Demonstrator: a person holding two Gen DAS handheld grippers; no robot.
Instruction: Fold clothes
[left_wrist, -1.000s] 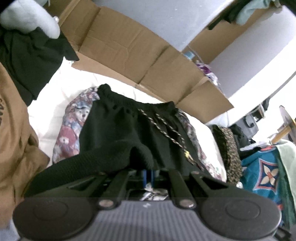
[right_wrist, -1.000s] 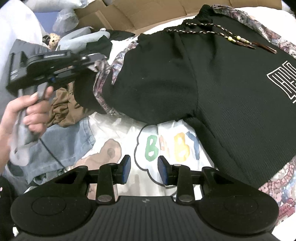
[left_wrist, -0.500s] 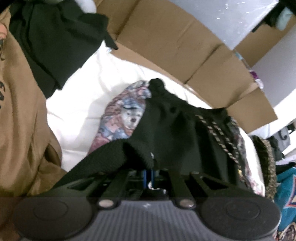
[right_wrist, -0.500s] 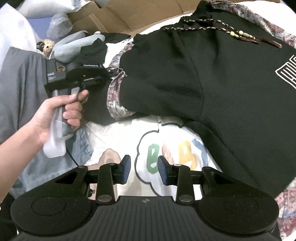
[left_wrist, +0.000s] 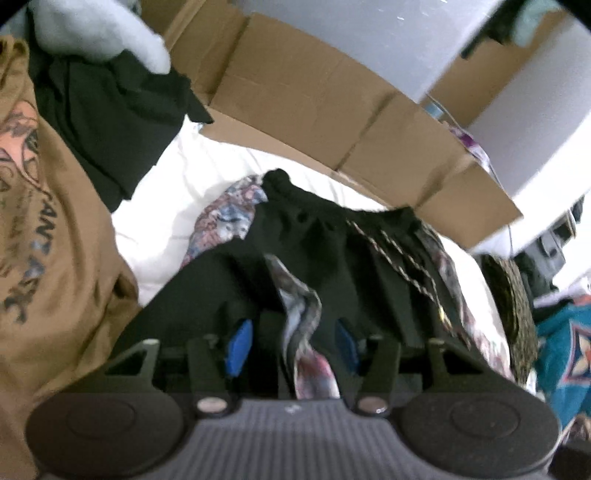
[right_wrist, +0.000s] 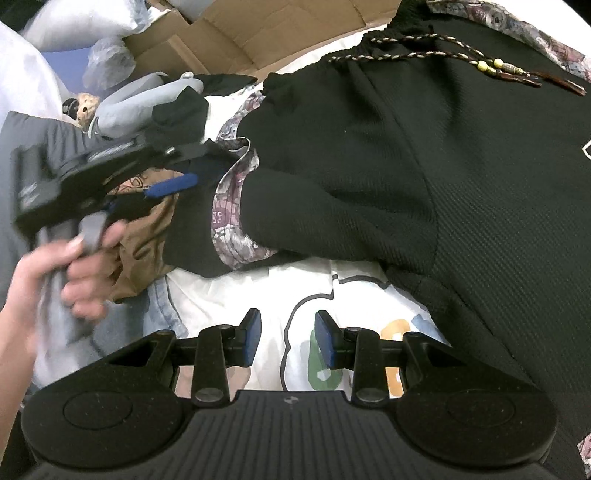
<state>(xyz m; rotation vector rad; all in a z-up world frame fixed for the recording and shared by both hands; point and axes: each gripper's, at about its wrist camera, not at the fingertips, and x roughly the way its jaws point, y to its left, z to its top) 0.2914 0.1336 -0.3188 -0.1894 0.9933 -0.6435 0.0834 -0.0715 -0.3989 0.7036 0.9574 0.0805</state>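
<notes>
On the white bed sheet (right_wrist: 258, 291) lies one pair of black knit shorts (right_wrist: 406, 177) with a braided drawstring (right_wrist: 424, 57), spread over one patterned floral garment (right_wrist: 231, 218). Half a second ago my left gripper (left_wrist: 291, 343) was clamped on the shorts' hem; now its jaws stand wide apart with patterned cloth hanging loose between them, gripping nothing, while my right gripper (right_wrist: 287, 341) hovers with jaws parted and empty over the sheet's cartoon print. Only the right view shows my left hand (right_wrist: 70, 266); only the left view shows the brown printed shirt (left_wrist: 44, 236).
</notes>
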